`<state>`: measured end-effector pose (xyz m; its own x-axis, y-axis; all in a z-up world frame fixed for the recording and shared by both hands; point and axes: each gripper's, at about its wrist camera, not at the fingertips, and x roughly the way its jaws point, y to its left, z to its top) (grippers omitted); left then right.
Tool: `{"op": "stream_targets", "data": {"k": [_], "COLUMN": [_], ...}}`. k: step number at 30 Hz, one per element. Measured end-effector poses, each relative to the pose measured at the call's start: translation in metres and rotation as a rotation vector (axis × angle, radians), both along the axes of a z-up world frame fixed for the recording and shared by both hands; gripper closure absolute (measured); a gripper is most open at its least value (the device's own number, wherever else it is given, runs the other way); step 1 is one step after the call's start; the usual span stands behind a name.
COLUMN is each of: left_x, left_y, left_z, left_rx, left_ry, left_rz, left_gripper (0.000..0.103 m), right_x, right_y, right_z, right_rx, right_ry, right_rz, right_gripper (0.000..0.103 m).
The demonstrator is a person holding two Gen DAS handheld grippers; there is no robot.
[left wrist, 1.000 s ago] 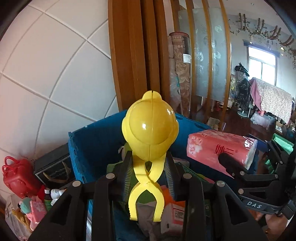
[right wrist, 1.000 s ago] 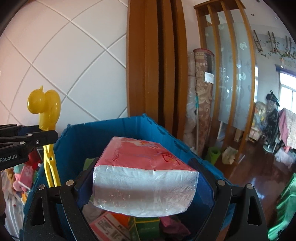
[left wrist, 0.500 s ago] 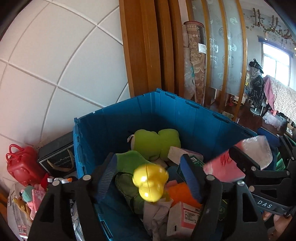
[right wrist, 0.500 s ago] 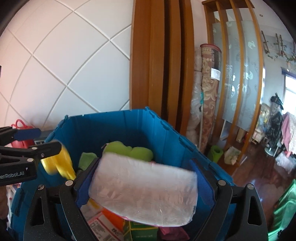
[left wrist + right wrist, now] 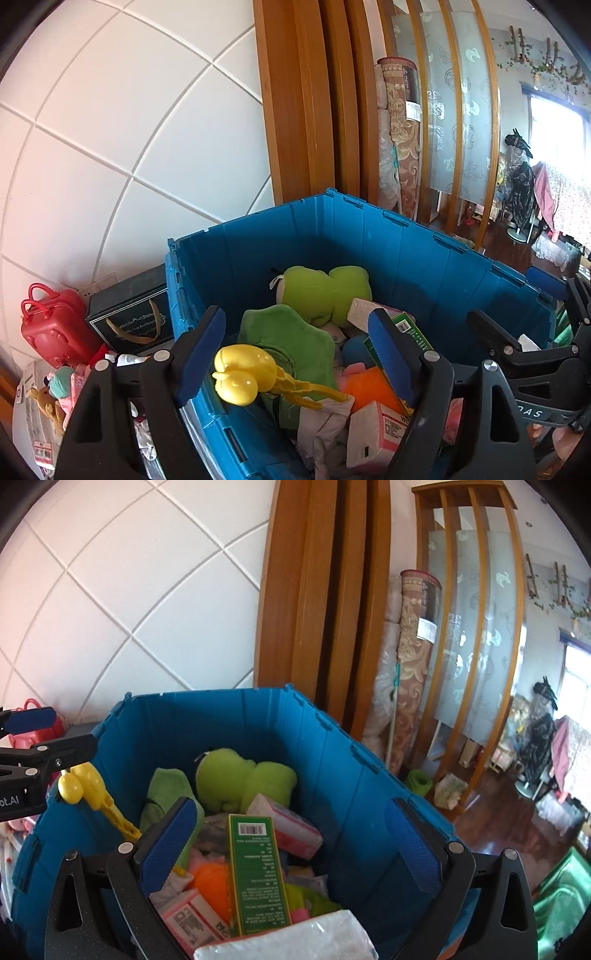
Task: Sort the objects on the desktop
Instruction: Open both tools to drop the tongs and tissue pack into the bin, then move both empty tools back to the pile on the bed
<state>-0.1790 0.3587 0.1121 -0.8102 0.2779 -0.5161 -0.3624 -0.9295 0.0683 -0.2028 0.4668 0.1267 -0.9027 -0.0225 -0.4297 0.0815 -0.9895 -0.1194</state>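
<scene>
A blue plastic crate holds several items: a green plush frog, a green box, an orange ball and pink packs. My left gripper is open above the crate's left side. The yellow duck clip lies loose against the crate's left wall, also in the right wrist view. My right gripper is open above the crate. The tissue pack lies in the crate at the bottom edge of the right wrist view, free of the fingers.
A red toy suitcase, a black box and small toys stand left of the crate against the white tiled wall. A wooden screen and rolled rugs stand behind. The right gripper's body is close on the right.
My left gripper opened and the yellow duck clip dropped into the crate. My right gripper opened and the tissue pack fell into the crate. Both cameras tilted down.
</scene>
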Motion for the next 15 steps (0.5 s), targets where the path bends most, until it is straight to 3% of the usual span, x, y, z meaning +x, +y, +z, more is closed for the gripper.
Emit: {"op": "stream_targets", "data": {"k": [9,15], "left_x": [0.029,0.042], "left_y": [-0.036,-0.084], "left_z": [0.004,-0.002], "left_rx": [0.059,0.136], "left_ry": [0.061,0.010], "left_rz": [0.047,0.084], "left_gripper": [0.023,0.023], "right_x": [0.039,0.077], "right_y": [-0.018,-0.051], "right_z": [0.019,0.039], "right_rx": [-0.020,-0.042], "right_ry": [0.046,0.106], "right_rz": [0.040,0.103], "right_gripper": [0.000,0.000]}}
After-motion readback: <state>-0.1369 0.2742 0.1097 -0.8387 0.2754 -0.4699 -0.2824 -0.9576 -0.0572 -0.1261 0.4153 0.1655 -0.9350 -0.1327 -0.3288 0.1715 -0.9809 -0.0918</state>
